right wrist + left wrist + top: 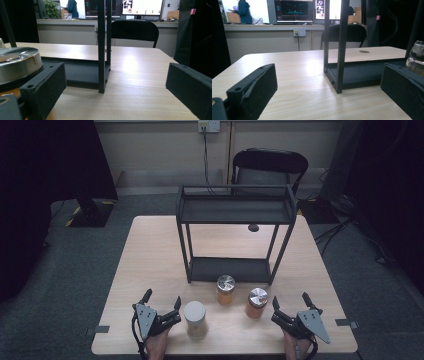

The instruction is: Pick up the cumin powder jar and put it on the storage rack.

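Observation:
Three jars stand near the table's front edge: a white-lidded jar (195,319), an amber jar with a metal lid (225,290) and an orange jar with a metal lid (257,303). Behind them stands a black two-tier rack (235,210). My left gripper (161,301) rests open on the table just left of the white-lidded jar, with nothing between its jaws (329,87). My right gripper (290,301) rests open just right of the orange jar (17,65), whose lid rises beside its left jaw; bare table (140,82) lies between the jaws (116,86).
The light wooden table (150,255) has bare room left and right of the rack. A small dark spot (253,227) marks the tabletop under the rack. A black chair (270,165) stands beyond the far edge, with dark equipment on the floor at both sides.

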